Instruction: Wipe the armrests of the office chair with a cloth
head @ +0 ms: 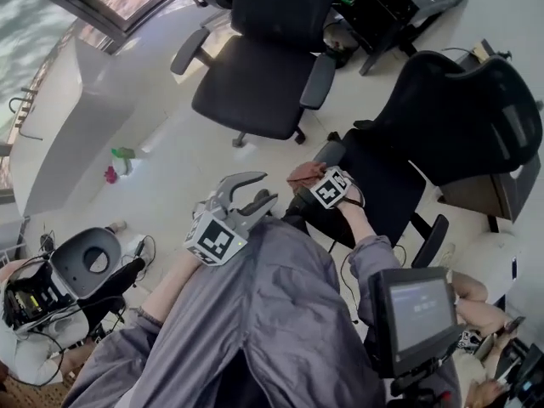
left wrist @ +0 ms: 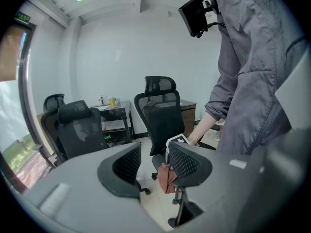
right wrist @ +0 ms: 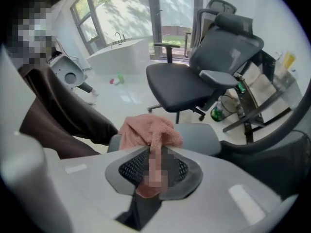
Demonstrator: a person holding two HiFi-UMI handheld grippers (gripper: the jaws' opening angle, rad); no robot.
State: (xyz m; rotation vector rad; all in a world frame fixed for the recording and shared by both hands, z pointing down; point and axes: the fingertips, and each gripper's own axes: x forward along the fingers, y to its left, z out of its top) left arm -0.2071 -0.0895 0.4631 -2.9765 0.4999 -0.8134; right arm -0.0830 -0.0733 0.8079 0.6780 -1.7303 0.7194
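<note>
The right gripper (right wrist: 153, 171) points steeply down, its jaws pinched together on a pink cloth (right wrist: 146, 130). A fold of the fabric runs between the pads, and the rest bunches out in front of them. The bunched part rests on the grey pad of the armrest (right wrist: 218, 139). That armrest belongs to the black office chair (head: 459, 117) on the person's right.

In the head view, the cloth (head: 304, 173) sits at the near end of the armrest, just ahead of the right gripper's marker cube (head: 331, 188).

The left gripper (left wrist: 155, 166) hangs clear of the chair, out to the side. Its jaws stand well apart with nothing between them. Its own camera looks through the gap and catches the cloth (left wrist: 166, 178) dangling under the other gripper. A second black chair (head: 255, 75) stands farther off on the pale floor.
</note>
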